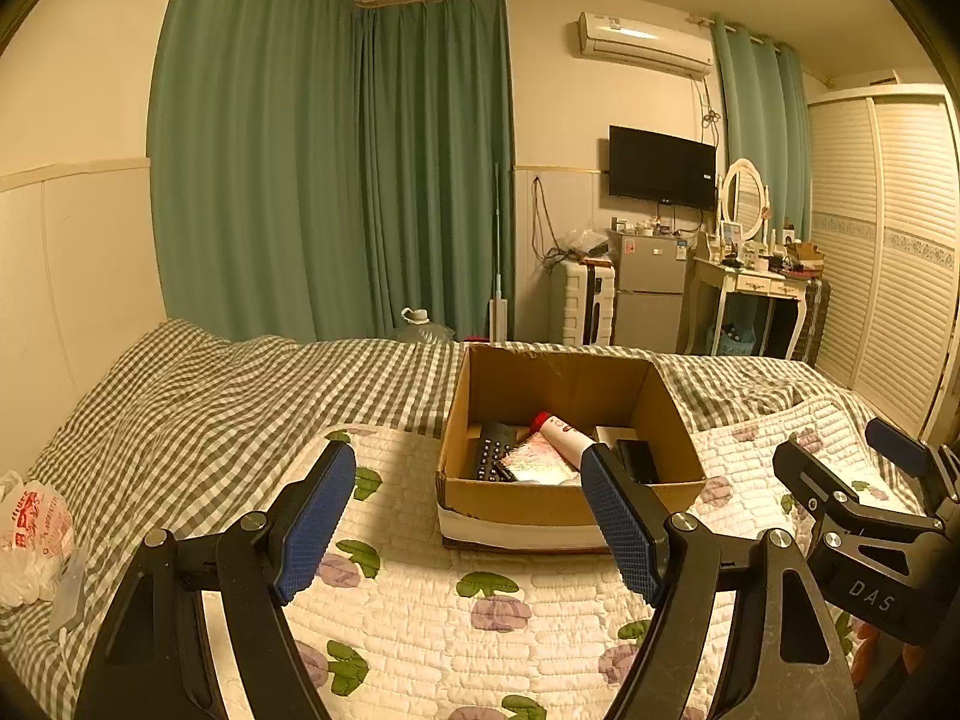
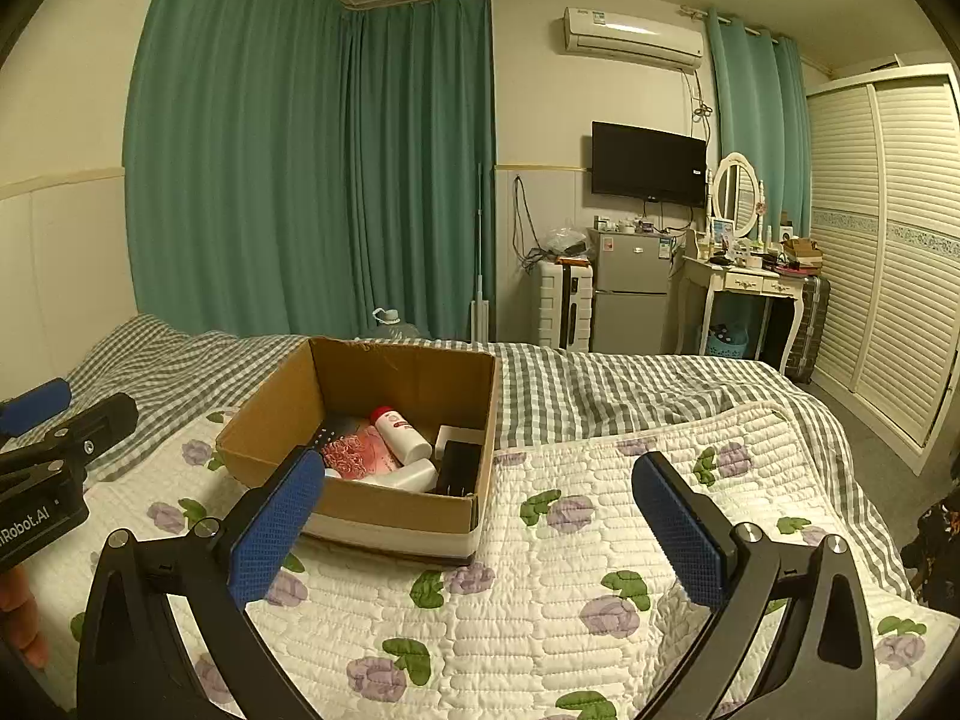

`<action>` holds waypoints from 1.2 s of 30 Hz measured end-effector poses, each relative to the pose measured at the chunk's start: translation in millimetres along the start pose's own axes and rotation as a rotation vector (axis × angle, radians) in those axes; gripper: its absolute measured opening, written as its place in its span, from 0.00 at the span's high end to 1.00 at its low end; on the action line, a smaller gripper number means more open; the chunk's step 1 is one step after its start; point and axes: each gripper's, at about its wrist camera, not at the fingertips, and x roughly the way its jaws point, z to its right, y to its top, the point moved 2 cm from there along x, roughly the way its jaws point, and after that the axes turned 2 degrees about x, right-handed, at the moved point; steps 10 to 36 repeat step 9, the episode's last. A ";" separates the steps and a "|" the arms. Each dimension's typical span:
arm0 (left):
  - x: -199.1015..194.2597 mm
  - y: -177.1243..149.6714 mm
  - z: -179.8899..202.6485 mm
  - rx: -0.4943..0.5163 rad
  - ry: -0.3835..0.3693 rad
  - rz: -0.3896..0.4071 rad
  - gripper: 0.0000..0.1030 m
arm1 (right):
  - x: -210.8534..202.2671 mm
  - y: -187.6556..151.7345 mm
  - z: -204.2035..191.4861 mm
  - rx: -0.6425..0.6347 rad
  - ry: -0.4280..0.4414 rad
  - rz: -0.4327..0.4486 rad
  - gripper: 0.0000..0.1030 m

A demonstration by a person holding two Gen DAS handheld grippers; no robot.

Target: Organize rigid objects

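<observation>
Several rigid items already inside open brown cardboard box (image 1: pixel 570 498); none visibly left on flowered quilted bed (image 2: pixel 540 600); both tongs (image 1: pixel 468 516) (image 2: pixel 480 516) apart, empty.

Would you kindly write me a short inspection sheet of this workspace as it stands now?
Surface: bed with floral quilt over a grey checked sheet.
Job's things: open cardboard box on the quilt, holding a red-capped white bottle, a remote control, a pink patterned item and a black box.
Clutter: white plastic bag at the bed's left edge.
Grippers: left gripper and right gripper both open, empty, short of the box.
Cables: wires hanging on the far wall; nothing seen on the bed.
Surroundings: green curtains, television, fridge, dressing table.
</observation>
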 end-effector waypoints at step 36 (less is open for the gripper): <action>2.0 -2.1 0.5 0.004 -0.001 -0.005 0.22 | 3.6 -4.4 1.2 0.001 -0.003 -0.016 0.00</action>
